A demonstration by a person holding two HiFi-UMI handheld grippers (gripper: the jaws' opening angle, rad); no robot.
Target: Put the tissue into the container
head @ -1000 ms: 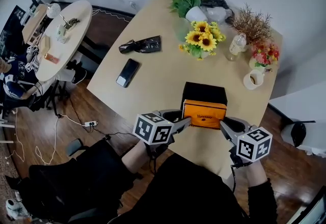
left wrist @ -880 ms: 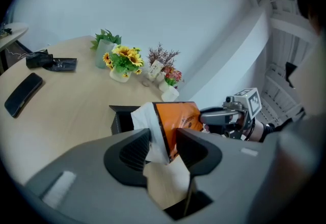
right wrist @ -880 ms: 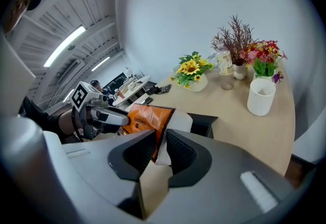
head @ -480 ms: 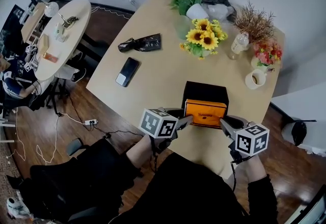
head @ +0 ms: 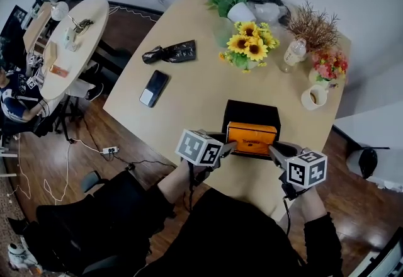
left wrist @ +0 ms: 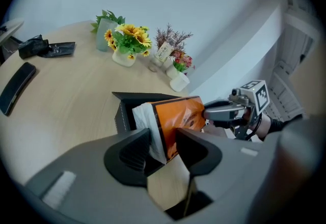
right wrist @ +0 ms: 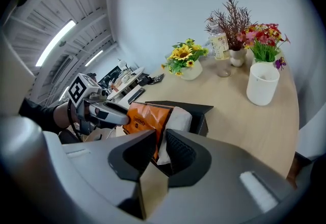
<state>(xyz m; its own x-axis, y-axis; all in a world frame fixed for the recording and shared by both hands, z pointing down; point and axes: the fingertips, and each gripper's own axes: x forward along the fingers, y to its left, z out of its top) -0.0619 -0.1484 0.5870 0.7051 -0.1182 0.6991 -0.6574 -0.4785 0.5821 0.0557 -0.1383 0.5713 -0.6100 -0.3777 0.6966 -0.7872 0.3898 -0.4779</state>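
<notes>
Tissue (head: 252, 134), an orange-wrapped pack, hangs level between the two tools at the mouth of the black container (head: 252, 109), which stands on the table (head: 189, 87) just in front of the person. The left tool (left wrist: 163, 142) is pinching the pack's left end, its jaws pressed onto the wrapper edge and the white paper beside it. The right tool (right wrist: 159, 141) is pinching the other end the same way, jaws nearly together on the white fold.

Over the last second both tools have crept forward and inward, away from the person's body and toward the container. The pack has gone with them: a second ago it showed a taller orange face in front of the black opening. Now, in the head view, that face looks shallower and sits further over the opening. Neither grip has altered in that time.

This looks like the lowering stage. The pack is lined up with the container and seems partly inside, but it is not yet seated, and both ends are held. The fit looks snug along the pack's length. Likely the ends must stay level as it goes down, and the jaws will need room to let go beside the walls.
</notes>
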